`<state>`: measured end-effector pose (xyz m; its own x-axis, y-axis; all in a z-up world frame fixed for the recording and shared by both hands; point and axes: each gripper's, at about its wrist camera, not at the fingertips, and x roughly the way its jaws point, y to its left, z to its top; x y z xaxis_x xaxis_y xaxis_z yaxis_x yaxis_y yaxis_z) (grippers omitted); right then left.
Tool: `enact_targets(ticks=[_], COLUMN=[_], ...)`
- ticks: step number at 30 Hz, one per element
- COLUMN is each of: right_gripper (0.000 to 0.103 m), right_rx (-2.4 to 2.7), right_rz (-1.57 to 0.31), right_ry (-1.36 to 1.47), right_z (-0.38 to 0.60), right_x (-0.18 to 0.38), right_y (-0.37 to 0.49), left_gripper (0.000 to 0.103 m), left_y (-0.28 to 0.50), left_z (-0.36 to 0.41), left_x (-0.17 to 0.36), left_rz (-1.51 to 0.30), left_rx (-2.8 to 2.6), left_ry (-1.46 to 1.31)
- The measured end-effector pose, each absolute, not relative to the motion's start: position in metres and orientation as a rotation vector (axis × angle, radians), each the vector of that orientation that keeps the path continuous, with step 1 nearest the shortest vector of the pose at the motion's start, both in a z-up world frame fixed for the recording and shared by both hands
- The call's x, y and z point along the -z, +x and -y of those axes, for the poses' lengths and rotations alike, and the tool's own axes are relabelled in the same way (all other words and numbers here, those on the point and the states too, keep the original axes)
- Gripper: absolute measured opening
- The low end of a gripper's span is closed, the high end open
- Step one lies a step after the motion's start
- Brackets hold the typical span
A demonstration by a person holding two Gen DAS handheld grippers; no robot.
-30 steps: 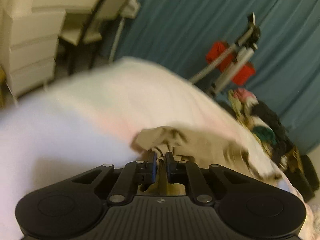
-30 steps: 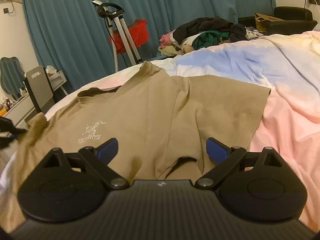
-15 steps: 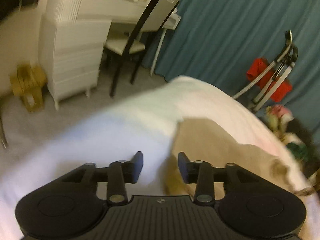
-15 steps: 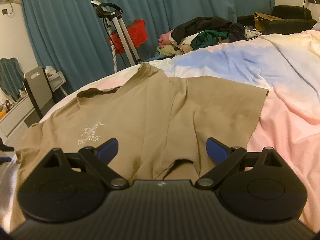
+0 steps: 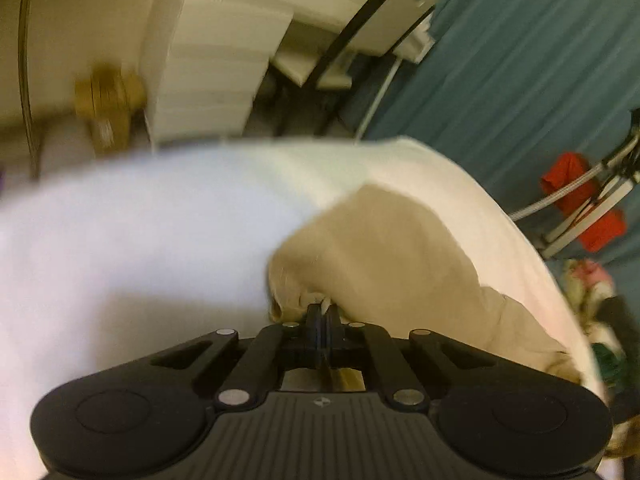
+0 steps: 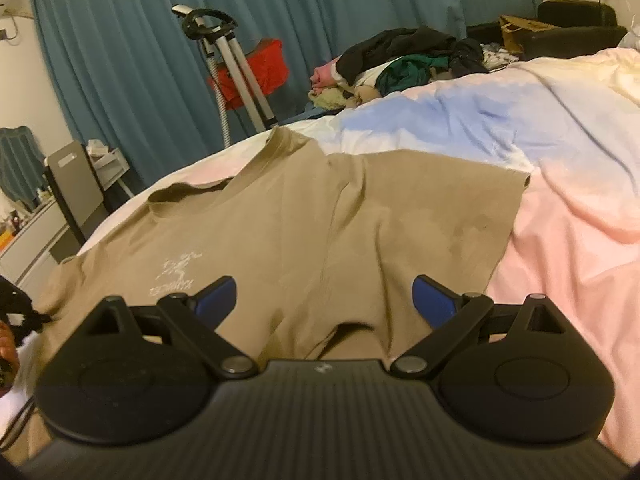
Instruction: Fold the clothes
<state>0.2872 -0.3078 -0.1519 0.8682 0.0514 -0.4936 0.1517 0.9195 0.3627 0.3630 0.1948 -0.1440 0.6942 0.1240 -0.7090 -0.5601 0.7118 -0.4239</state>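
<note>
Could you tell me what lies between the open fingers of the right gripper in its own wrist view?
Only tan T-shirt: in the right wrist view the right gripper stands open with the shirt's fabric spread across the gap on the bed cover. Contact cannot be judged.

The left claw [image 5: 323,312] has its two dark fingers pressed together, pinching a bunched edge of the tan shirt [image 5: 384,248], with a sliver of cloth showing between the tips. It points forward and slightly down; its view is blurred. The right claw [image 6: 325,298] is spread wide, its blue-padded fingers [image 6: 432,300] well apart and gripping nothing, poised low over the shirt's near hem and aimed level across it.
</note>
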Motion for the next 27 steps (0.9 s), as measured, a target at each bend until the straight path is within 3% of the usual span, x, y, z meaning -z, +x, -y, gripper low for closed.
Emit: enact_targets(ticks=[3,8,15,20,27], right_gripper=[0.096,0.096,0.096,0.096,0.080], right_rx=[0.057,0.073,0.168,0.193,0.230], right_rz=[-0.520,-0.514,-0.519,-0.550,-0.602], right_ry=[0.419,0.420,0.313,0.447,0.704], right_z=[0.314,0.323,0.348,0.389,0.436], right_x=[0.152,0.148,0.137,0.140,0.174], right_y=[0.289,0.289,0.290,0.288,0.298], left_gripper=[0.006,0.038,0.053,0.074,0.077], left_y=[0.357,0.337,0.243,0.175,0.173], left_z=[-0.188,-0.176,-0.126,-0.073,-0.051], left_x=[0.138,0.127,0.090,0.086,0.124], left_rz=[-0.697,-0.684,-0.658,-0.579,-0.606], left_rx=[-0.418,-0.402,-0.270,-0.134,-0.007], left_ry=[-0.585,-0.438,-0.277,-0.146,-0.105])
